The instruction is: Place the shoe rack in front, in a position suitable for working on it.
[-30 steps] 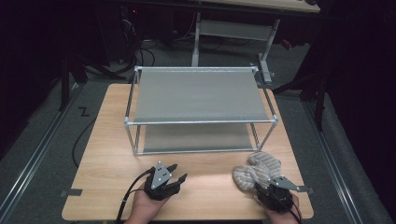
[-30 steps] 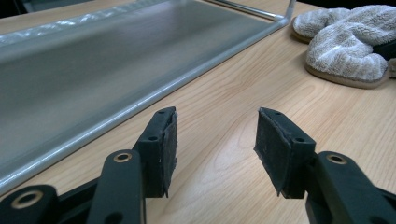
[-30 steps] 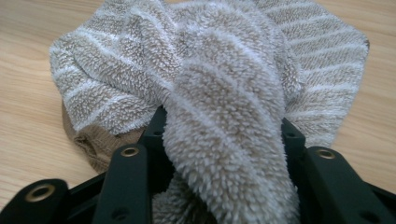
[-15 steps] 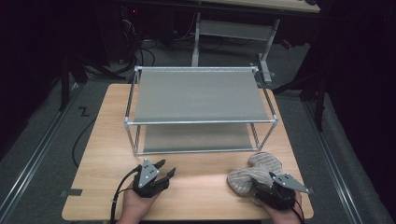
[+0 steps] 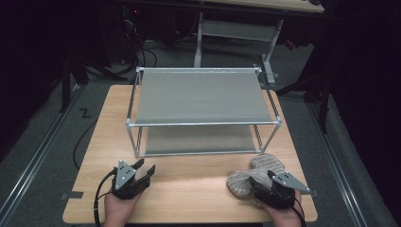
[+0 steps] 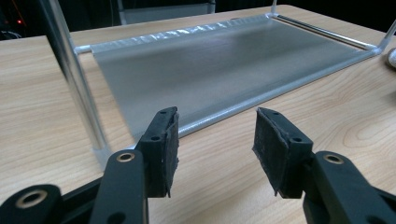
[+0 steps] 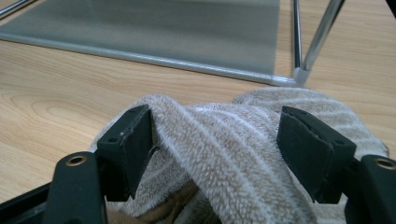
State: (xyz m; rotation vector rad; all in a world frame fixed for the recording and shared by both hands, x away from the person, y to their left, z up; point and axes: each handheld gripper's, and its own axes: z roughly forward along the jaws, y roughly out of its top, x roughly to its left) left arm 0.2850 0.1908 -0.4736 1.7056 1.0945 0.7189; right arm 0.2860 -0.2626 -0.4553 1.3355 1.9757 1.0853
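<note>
Near the table's (image 5: 189, 189) right front corner, my right gripper (image 7: 219, 154) has slid forward over the striped slippers (image 5: 255, 175), jaws now spread around the plush upper but not yet clamped. My left gripper (image 5: 142, 171) has drifted left, parted and empty, leaving the shelf rack (image 5: 203, 124) clear for placing.

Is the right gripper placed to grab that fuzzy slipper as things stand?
Probably yes. The right gripper is open with its jaws either side of a fold of the beige slipper, and nothing stands between them. The shelf rack sits farther back, clear of the grasp.
</note>
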